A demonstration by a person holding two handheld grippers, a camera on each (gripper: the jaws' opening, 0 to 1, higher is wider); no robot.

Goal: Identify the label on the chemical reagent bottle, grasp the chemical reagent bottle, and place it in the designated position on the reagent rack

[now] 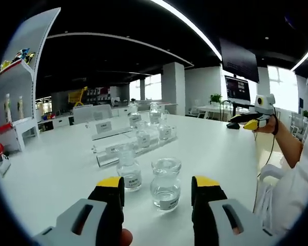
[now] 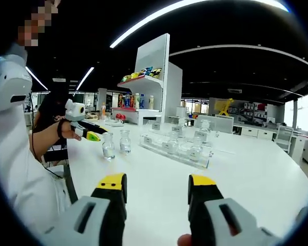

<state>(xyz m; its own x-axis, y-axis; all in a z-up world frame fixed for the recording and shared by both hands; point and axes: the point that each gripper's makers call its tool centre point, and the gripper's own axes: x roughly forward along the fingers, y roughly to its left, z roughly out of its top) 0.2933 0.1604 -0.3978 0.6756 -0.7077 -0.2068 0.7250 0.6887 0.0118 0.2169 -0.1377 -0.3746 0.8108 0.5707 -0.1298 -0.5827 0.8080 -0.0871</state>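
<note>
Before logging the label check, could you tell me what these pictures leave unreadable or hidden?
- Left gripper view: print on the two near reagent bottles' labels, too small.
- Both views: tags on the reagent rack, too small.
- Left gripper view: right gripper, jaws seen side-on, opening unclear.

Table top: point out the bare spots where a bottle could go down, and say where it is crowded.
Bare table lies between the right gripper and the clear rack, and out beyond the rack's far end. Another bare stretch lies right of the two loose bottles, toward the sleeve. It is crowded at the rack and around those bottles, just ahead of the left gripper.
</note>
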